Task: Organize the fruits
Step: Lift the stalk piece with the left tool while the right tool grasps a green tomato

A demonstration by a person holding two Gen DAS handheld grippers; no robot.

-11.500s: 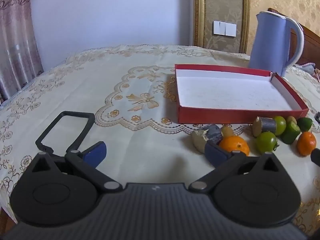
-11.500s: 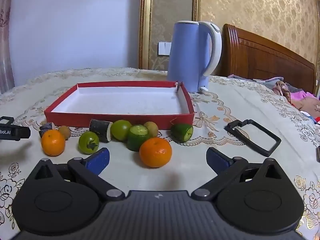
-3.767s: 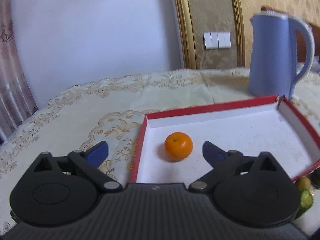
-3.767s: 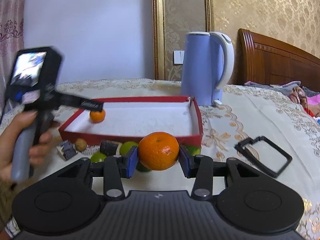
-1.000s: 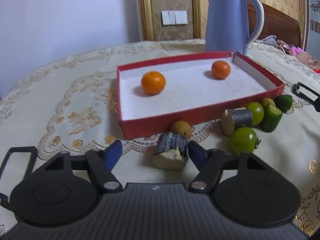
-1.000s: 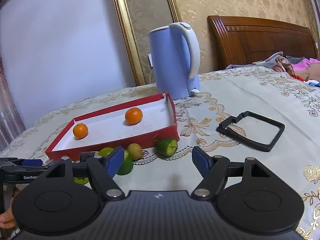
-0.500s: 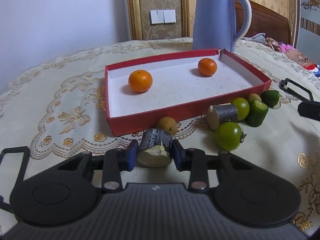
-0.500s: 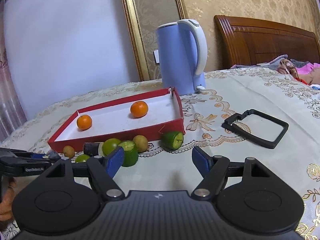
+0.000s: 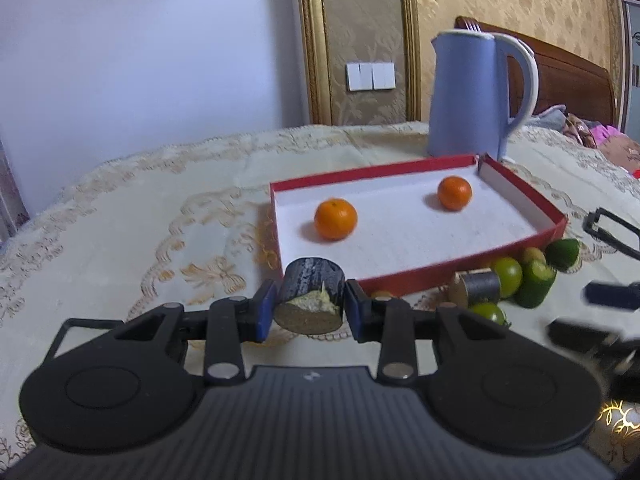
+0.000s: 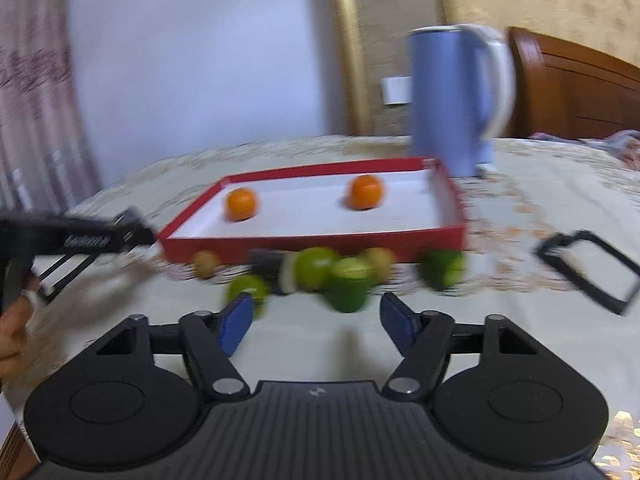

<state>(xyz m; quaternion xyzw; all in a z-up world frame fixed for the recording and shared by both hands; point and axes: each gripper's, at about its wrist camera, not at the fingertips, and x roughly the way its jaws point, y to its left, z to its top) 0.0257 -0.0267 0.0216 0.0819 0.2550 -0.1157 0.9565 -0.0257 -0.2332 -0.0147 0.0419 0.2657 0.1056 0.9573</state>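
My left gripper (image 9: 308, 312) is shut on a dark-skinned cut cylinder piece (image 9: 312, 294), held just above the cloth in front of the red tray (image 9: 524, 194). Two oranges (image 9: 335, 219) (image 9: 454, 193) lie on the tray's white floor. Along the tray's front wall lie green fruits (image 10: 316, 268), a second dark cylinder piece (image 9: 476, 286) and small brown fruits (image 10: 206, 263). My right gripper (image 10: 314, 320) hangs over the cloth short of this row; its jaws are closing with nothing between them. That view is blurred. The left gripper (image 10: 132, 228) shows there at the left, in a hand (image 10: 14, 320).
A blue kettle (image 9: 476, 96) stands behind the tray's far right corner. A black rectangular frame (image 10: 590, 270) lies on the embroidered tablecloth (image 9: 120, 232) to the right of the tray. A wooden headboard (image 10: 576, 92) and bedding are beyond the table's right side.
My left gripper closed on the dark cylinder piece and lifted it off the cloth toward the tray. My right gripper swung left toward the green fruits, its jaws narrowing.
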